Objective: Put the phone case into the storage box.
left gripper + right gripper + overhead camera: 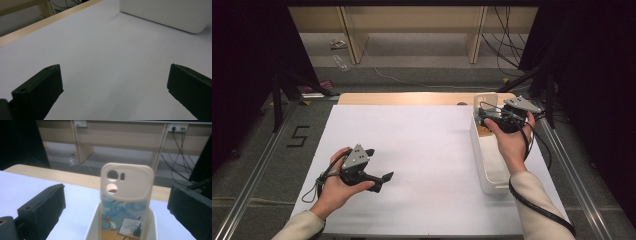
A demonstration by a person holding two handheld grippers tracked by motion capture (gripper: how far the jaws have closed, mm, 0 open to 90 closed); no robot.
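My right hand-held gripper (116,205) gapes wide around one glossy cream phone case (126,200), upright in one smooth white bin (487,160). Left hand-held gripper (115,87) wide over the bench (105,55).

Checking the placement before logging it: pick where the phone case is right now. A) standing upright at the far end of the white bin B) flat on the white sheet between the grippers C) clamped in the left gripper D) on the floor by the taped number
A: the phone case stands upright inside the white bin at its far end, with the open right gripper just before it, jaws apart on either side.
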